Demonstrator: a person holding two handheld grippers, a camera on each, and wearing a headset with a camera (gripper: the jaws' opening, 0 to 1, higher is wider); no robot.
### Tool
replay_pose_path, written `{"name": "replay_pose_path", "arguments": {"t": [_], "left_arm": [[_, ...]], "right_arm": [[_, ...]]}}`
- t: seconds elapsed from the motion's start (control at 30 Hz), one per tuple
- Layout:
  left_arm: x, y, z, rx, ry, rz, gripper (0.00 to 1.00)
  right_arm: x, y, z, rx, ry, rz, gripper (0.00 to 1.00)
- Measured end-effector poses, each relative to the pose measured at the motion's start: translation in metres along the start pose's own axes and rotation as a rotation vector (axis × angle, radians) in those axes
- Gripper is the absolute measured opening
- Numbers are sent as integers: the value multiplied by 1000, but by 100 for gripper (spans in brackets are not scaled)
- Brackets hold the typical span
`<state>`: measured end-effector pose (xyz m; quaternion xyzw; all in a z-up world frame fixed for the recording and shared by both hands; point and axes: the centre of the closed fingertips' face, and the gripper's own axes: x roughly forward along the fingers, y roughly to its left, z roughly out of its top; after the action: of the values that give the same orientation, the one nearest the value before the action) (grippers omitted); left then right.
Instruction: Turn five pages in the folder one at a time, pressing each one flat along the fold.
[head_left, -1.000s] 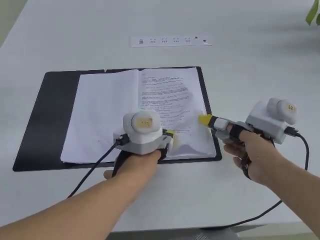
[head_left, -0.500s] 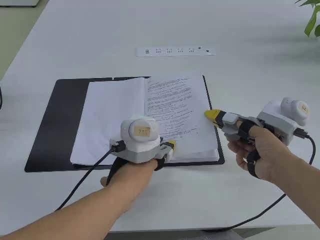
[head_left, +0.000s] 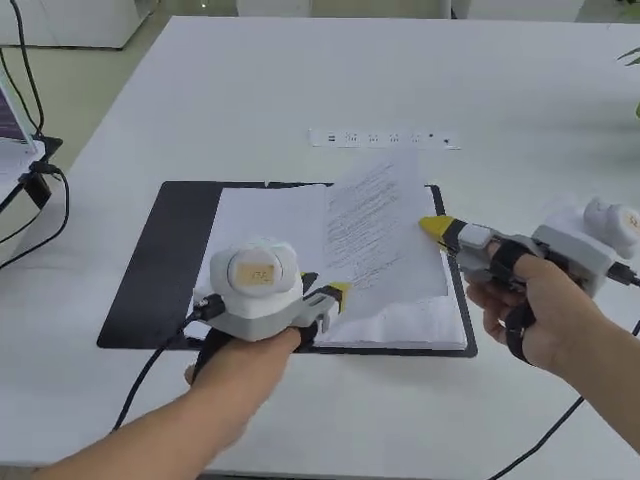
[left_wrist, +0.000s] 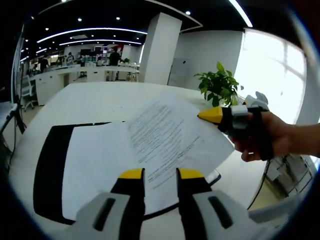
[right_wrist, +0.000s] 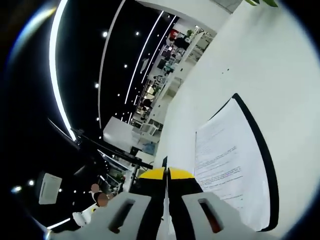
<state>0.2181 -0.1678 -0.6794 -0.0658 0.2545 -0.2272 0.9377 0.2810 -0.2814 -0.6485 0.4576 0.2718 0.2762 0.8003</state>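
Head view: a black folder (head_left: 160, 262) lies open on a white table (head_left: 250, 80). At its right side, the right gripper (head_left: 432, 226), jaws pressed together, pinches the right edge of a printed page (head_left: 372, 225), which is lifted and tilted. The left gripper (head_left: 336, 293), jaws slightly apart and empty, is over the folder's near edge by the fold.

Left gripper (left_wrist: 161, 175) fingers parted, right gripper (head_left: 432, 226) raised — fingers pinched

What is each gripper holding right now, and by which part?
The right gripper pinches the printed page at its outer right edge, with the page raised off the folder. The left gripper is open and holds nothing.
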Motion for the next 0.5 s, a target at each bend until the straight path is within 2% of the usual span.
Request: {"name": "replay_pose_path", "arguments": {"t": [0.1,0.2,0.33,0.5], "left_arm": [[-18,14,9,-9,-30,19,25],[-34,26,15,-9,-56,33,25],[-55,41,18,15,-77,53,26],[-75,58,20,18,-95,71,27]], "right_arm": [[12,18,-6,-33,2,1,0],[24,30,-11,-61,8,-9,0],[39,44,-19,-108,10,-26,0],[57,59,-31,-136,19,-48,0]]}}
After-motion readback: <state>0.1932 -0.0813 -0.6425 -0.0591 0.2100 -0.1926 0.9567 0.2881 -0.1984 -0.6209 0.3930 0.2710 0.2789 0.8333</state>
